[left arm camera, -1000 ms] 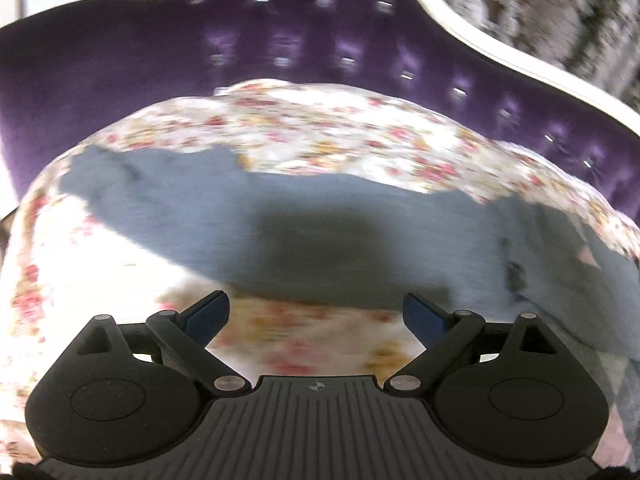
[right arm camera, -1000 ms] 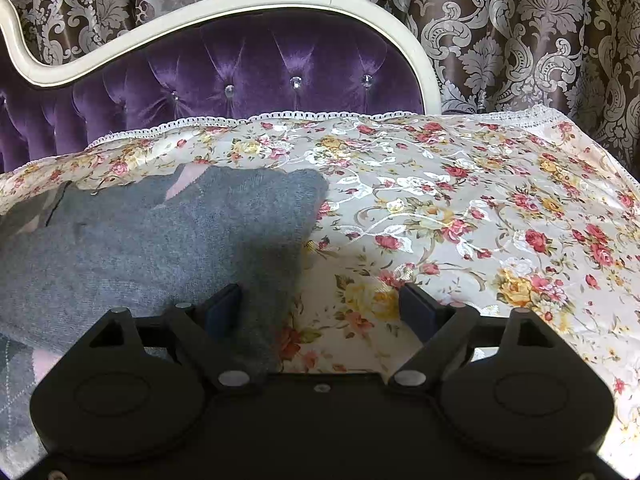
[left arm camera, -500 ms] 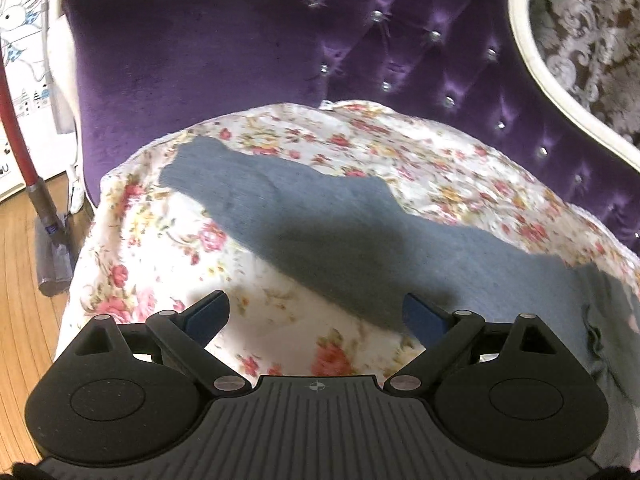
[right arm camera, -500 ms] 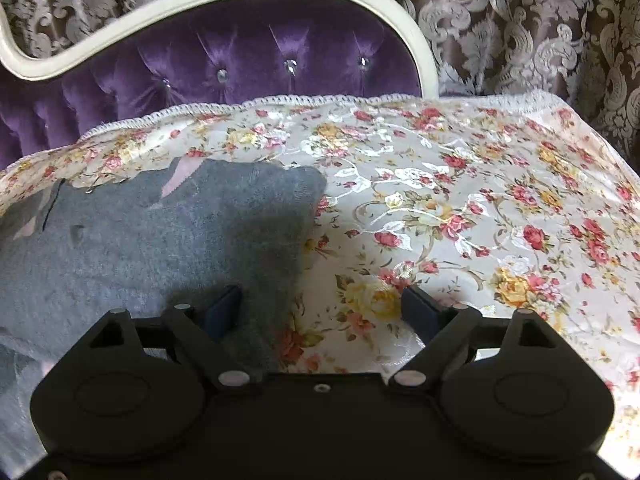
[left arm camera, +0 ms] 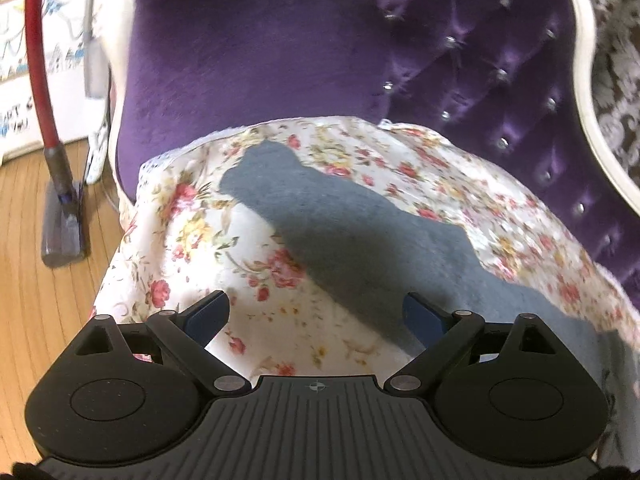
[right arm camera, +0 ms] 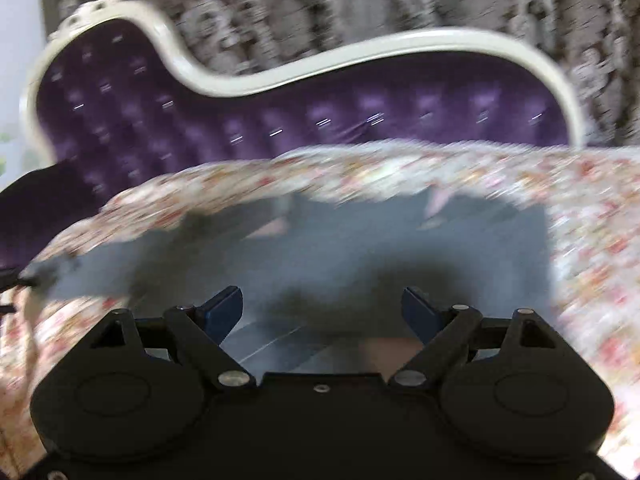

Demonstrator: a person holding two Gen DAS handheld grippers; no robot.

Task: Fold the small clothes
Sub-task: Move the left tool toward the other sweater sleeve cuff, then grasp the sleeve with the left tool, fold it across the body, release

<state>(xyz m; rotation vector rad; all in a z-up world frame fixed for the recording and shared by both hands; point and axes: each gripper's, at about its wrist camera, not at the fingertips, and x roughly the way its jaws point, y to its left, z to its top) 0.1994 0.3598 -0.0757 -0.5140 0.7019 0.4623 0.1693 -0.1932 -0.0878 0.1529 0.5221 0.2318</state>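
Observation:
A small grey knitted garment (left arm camera: 360, 240) lies spread flat on a floral cloth (left arm camera: 200, 240) that covers a purple sofa seat. In the left wrist view one sleeve stretches toward the seat's far left corner. My left gripper (left arm camera: 316, 314) is open and empty, just above the cloth at the sleeve's near edge. In the blurred right wrist view the garment's body (right arm camera: 360, 252) fills the middle, with pink patches near its far edge. My right gripper (right arm camera: 322, 312) is open and empty, low over the garment's body.
The tufted purple sofa back (right arm camera: 280, 116) with a white frame rises behind the seat. A purple armrest (left arm camera: 240, 60) stands at the seat's left end. A red-handled floor cleaner (left arm camera: 60, 184) stands on the wooden floor to the left. Patterned curtains (right arm camera: 320, 0) hang behind.
The left gripper has swung left toward the sleeve end, bringing the armrest and floor into view. The right gripper has swung left from the garment's right edge to over its body. Both stay open.

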